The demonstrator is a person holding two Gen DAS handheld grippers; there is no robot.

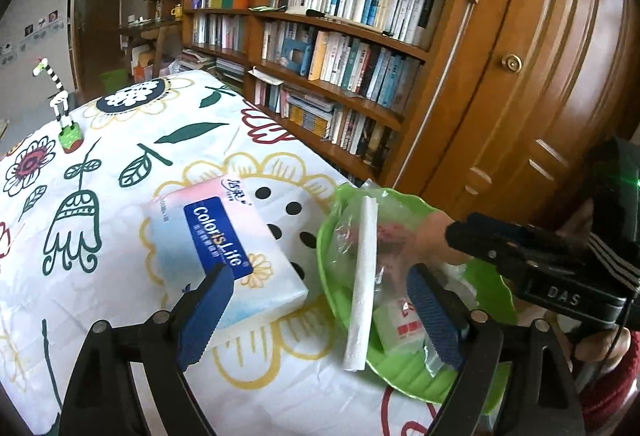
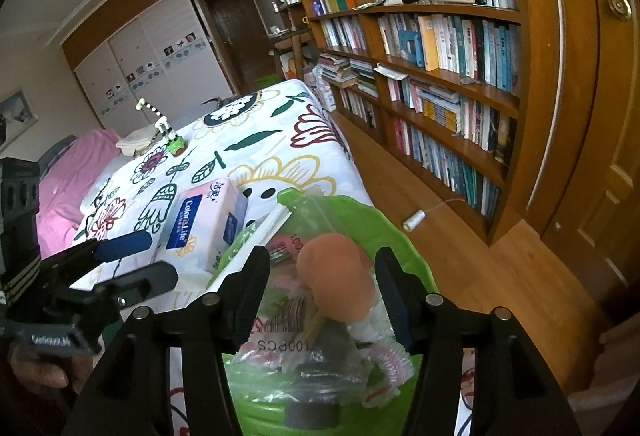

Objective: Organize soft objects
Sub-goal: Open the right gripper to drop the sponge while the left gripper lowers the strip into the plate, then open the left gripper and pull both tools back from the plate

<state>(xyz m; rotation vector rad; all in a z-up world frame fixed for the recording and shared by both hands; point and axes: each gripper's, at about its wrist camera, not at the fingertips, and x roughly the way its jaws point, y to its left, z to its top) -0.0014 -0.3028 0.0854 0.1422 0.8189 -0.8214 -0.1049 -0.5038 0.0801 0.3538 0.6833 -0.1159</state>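
A soft tissue pack (image 1: 224, 256) (image 2: 204, 224) with a blue label lies on the flowered bedspread (image 1: 120, 296), beside a green plastic basin (image 1: 325, 268) (image 2: 400, 228). In the basin lie a white paper roll (image 1: 362, 284), a small white pack with red print (image 1: 400, 320) and a clear bag marked 100PCS (image 2: 280, 346). My left gripper (image 1: 320, 316) (image 2: 136, 262) stands wide open over the pack's corner and the roll, holding nothing. A peach-coloured sponge (image 2: 336, 276) rests on the bag between the fingers of my right gripper (image 2: 320, 296) (image 1: 456, 236). A gap shows at its left pad.
A striped toy figure on a green base (image 1: 64, 116) (image 2: 168, 136) stands farther up the bed. A tall bookshelf (image 1: 340, 56) (image 2: 440, 56) and a wooden door (image 1: 540, 76) run along the right. A thread spool (image 2: 414, 222) lies on the floor. Pink bedding (image 2: 72, 176) lies at the left.
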